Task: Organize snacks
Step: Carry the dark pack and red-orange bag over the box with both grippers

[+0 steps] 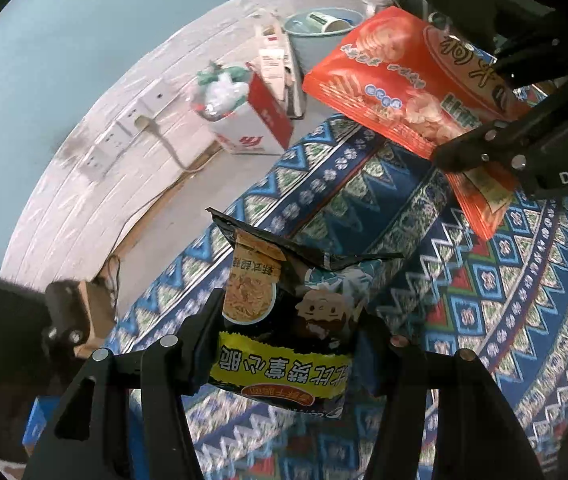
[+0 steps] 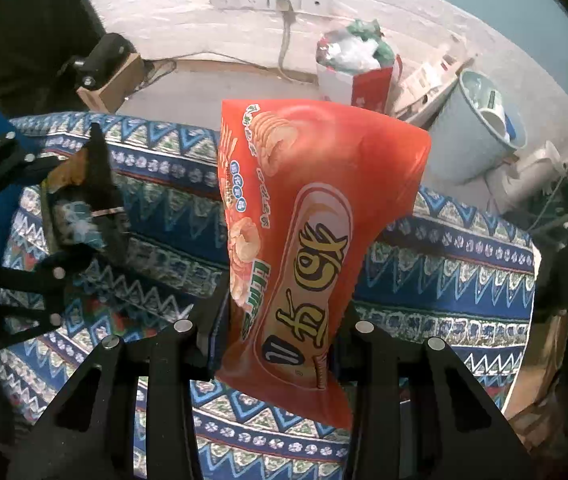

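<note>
Two bags are up at once, one per hand, both over the blue patterned tablecloth (image 1: 464, 280).

Left first: your left gripper (image 1: 284, 344) pinches the black snack pouch with the yellow band and noodle-bowl picture (image 1: 284, 320) across its lower part, pads pressing on both sides. The pouch stands up above the fingers, top seam crumpled. It's a soft, air-filled pack, so I judge it can squirm out of the pinch if you swing fast or tilt further.

Right: your right gripper (image 2: 279, 356) is clamped on the bottom end of the tall orange foil chip bag with white and gold lettering (image 2: 304, 220). Most of the bag hangs beyond the jaws. Slick film plus an end grip means it can pivot or slip.

The two bags sit near each other in the left wrist view, the orange bag (image 1: 396, 80) just above the pouch. Cross paths and they can knock together.

The table edge is close behind, with the open white-and-red cardboard box of rubbish (image 1: 243, 120) and the pale blue plastic bucket (image 2: 472, 144) on the floor below. A drop there lands off the table.
</note>
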A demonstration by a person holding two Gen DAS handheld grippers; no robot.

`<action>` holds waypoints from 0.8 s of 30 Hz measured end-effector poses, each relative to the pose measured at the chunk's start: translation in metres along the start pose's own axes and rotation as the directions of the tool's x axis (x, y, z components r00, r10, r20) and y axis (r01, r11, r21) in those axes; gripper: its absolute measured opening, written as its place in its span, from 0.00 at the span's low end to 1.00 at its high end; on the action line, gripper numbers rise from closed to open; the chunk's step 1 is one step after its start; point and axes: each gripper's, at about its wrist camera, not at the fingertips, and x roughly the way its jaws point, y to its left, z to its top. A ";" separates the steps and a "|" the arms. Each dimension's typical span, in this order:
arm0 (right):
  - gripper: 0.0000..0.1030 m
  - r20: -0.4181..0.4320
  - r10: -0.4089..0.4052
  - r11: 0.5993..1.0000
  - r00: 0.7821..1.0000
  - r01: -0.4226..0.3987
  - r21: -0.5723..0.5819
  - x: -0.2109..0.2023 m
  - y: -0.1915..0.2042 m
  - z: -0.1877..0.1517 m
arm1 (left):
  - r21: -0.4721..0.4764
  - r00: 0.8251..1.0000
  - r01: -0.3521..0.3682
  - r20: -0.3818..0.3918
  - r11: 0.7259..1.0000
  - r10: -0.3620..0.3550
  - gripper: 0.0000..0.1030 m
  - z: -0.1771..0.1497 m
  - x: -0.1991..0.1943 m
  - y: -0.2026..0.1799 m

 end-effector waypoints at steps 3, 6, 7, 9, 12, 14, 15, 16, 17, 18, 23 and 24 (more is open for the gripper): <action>0.37 0.016 0.008 1.000 1.000 -0.007 -0.008 -0.008 0.010 -0.001 | -0.044 1.000 -0.014 -0.004 0.999 0.014 0.57 -0.011 -0.018 0.010; 0.37 0.028 0.018 1.000 0.999 -0.018 -0.025 -0.017 0.022 -0.002 | -0.092 1.000 -0.016 -0.005 0.996 0.016 0.57 -0.022 -0.035 0.019; 0.37 0.030 0.021 0.999 0.999 -0.020 -0.029 -0.019 0.026 -0.002 | -0.106 1.000 -0.014 -0.008 0.994 0.014 0.57 -0.026 -0.041 0.021; 0.37 0.040 0.031 0.999 0.999 -0.030 -0.040 -0.025 0.036 -0.002 | -0.139 1.000 -0.014 -0.013 0.990 0.013 0.57 -0.034 -0.053 0.028; 0.37 0.056 0.048 0.998 0.997 -0.045 -0.054 -0.035 0.049 -0.002 | -0.175 1.000 -0.012 0.000 0.984 0.012 0.57 -0.043 -0.070 0.036; 0.37 0.068 0.058 0.996 0.996 -0.054 -0.067 -0.042 0.058 -0.001 | -0.206 1.000 -0.004 0.012 0.978 0.007 0.57 -0.050 -0.082 0.040; 0.37 0.075 0.063 0.996 0.995 -0.058 -0.074 -0.046 0.063 0.000 | -0.217 1.000 -0.006 0.014 0.976 0.009 0.57 -0.054 -0.086 0.042; 0.37 0.081 0.068 0.995 0.994 -0.061 -0.081 -0.050 0.068 0.000 | -0.227 1.000 -0.011 0.015 0.974 0.014 0.57 -0.058 -0.090 0.043; 0.37 0.086 0.074 0.994 0.994 -0.066 -0.088 -0.053 0.073 0.000 | -0.237 1.000 -0.017 0.013 0.971 0.021 0.57 -0.061 -0.094 0.044; 0.37 0.090 0.079 0.993 0.993 -0.070 -0.093 -0.057 0.078 -0.001 | -0.247 1.000 -0.021 0.012 0.969 0.025 0.57 -0.066 -0.098 0.046; 0.37 0.119 0.112 0.988 0.987 -0.098 -0.121 -0.076 0.102 0.002 | -0.309 1.000 -0.030 0.001 0.951 0.032 0.57 -0.090 -0.115 0.057; 0.37 0.124 0.119 0.986 0.985 -0.103 -0.128 -0.080 0.108 0.003 | -0.323 0.999 -0.037 0.000 0.946 0.039 0.57 -0.095 -0.119 0.060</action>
